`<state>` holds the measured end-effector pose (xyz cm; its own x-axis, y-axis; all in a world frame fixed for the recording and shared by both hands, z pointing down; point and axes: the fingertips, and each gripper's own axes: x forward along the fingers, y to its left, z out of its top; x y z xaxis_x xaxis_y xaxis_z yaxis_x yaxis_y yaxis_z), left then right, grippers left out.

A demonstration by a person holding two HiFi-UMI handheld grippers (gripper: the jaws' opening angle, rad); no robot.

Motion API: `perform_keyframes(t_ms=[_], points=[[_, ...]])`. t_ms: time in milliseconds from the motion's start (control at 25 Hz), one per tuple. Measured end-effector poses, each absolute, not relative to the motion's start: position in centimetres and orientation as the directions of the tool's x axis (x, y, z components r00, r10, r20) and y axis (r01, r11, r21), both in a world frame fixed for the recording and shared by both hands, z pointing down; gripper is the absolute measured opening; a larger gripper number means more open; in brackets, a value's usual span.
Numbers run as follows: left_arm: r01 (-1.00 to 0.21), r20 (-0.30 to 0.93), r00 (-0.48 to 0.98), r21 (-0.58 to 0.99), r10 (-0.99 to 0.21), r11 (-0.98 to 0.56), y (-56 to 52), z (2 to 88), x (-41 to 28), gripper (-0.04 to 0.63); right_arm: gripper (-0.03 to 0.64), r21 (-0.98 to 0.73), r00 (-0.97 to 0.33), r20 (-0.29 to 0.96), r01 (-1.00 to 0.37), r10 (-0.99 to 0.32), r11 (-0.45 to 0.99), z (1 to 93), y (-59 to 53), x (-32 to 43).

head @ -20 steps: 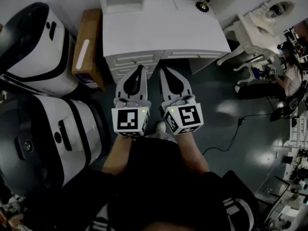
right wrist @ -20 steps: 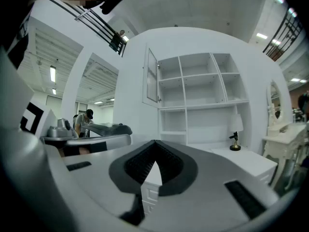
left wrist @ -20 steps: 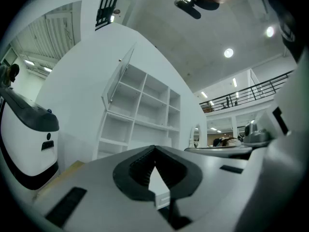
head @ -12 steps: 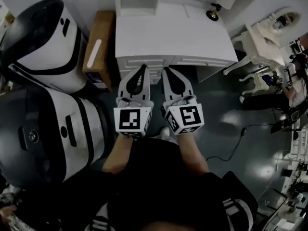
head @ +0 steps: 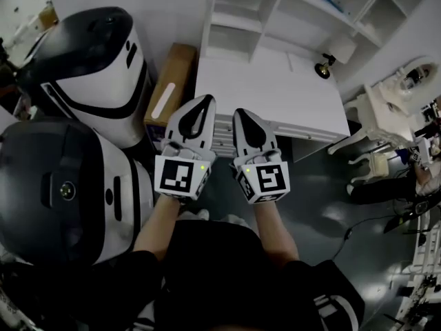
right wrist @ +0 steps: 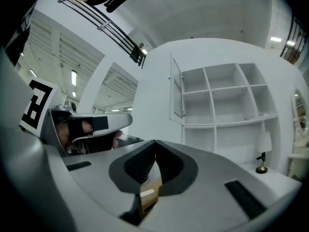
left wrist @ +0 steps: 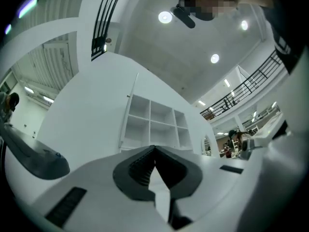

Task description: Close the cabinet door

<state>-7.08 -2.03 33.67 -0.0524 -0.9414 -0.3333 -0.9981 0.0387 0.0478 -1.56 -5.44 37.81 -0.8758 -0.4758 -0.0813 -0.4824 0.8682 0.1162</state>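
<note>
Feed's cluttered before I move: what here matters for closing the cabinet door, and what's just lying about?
Job: cabinet door, shelf cabinet, left gripper, right gripper.
Lying about: desk lamp, cardboard box, white chair, white machines.

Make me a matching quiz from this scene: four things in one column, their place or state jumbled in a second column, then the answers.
Column one
1. cabinet door
2. lamp
3. cardboard box
4. left gripper

Column two
A. between the desk and the black-and-white machine
B. shut and empty
C. swung open at the left side of the shelf unit
D. at the desk's back right

Pairs: 1-C, 2-D, 3-A, 4-B
</note>
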Motion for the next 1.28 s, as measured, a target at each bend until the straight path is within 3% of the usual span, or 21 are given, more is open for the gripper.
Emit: perform_keyframes(t_ms=[640,1280], points=[[-0.989,-0.447,-0.046,-0.103,-0.894,0.103,-1.3,24.6,-11.0,0.012,0.02,0.206,-0.864,-0.261,-0.487,-0.431,0.849,28.3,-6.6,-6.4],[-0.968,-0.503,0.009,-0.222,-0.865,0.119,-4.2,18.5,-13.4,0.012,0.02,0.349,-0.868,-0.247,-0.494,-0.431,0.796,25.7,-8.4,-8.5]])
